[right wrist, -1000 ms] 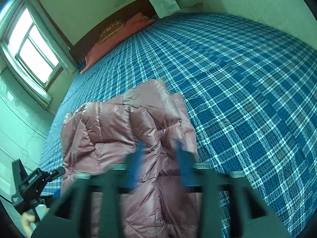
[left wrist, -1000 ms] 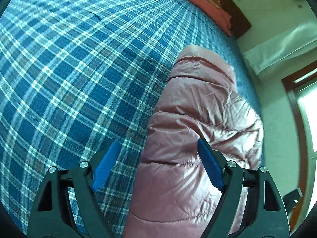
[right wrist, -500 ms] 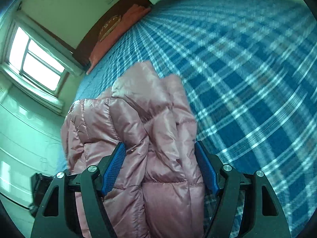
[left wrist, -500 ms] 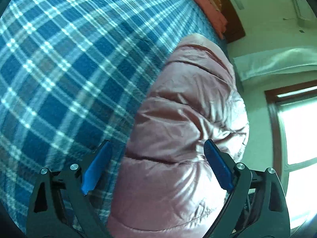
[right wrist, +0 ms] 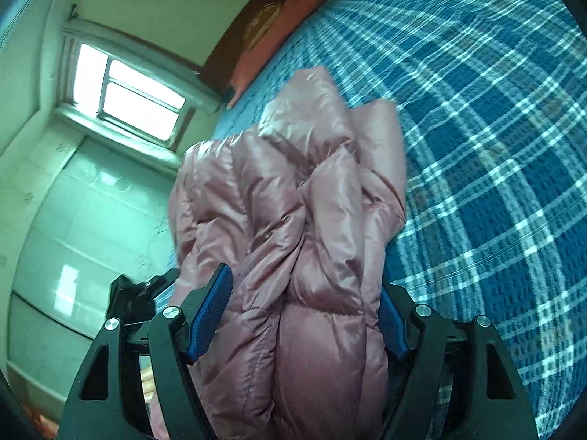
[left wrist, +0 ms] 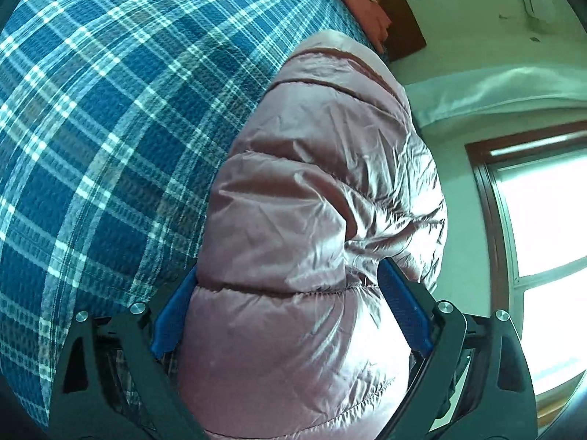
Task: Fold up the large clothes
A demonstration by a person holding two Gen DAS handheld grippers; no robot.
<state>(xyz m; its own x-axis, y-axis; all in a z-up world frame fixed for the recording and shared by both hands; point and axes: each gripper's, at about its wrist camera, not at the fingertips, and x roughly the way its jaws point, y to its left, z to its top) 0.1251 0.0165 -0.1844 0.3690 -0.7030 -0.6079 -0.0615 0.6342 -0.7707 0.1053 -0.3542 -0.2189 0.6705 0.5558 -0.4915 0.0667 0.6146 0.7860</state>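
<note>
Bed: a wide bed under a blue cover with white plaid lines (left wrist: 110,117), filling the left of the left wrist view and the right of the right wrist view (right wrist: 495,146).
Jacket: a shiny, dusty-pink quilted puffer jacket (left wrist: 312,220), bunched into a thick roll lying on the bed cover, running from near the cameras away toward the head of the bed. In the right wrist view (right wrist: 293,220) it shows several puffy folds stacked together.
Window: a bright window in a dark wooden frame (left wrist: 543,220), beyond the jacket on the right of the left wrist view; it sits upper left in the right wrist view (right wrist: 128,99).
Pillow: a salmon-red pillow (right wrist: 271,40) at the far head of the bed, against a dark brown headboard (left wrist: 400,18).
Left tongs: black tongs with blue pads (left wrist: 290,311), spread wide, having just opened, one pad on each side of the near end of the jacket roll; whether the pads press the fabric cannot be told.
Right tongs: black tongs with blue pads (right wrist: 304,315), fairly wide, having just opened a little, straddling the jacket's folded bulk, both pads against the fabric.
</note>
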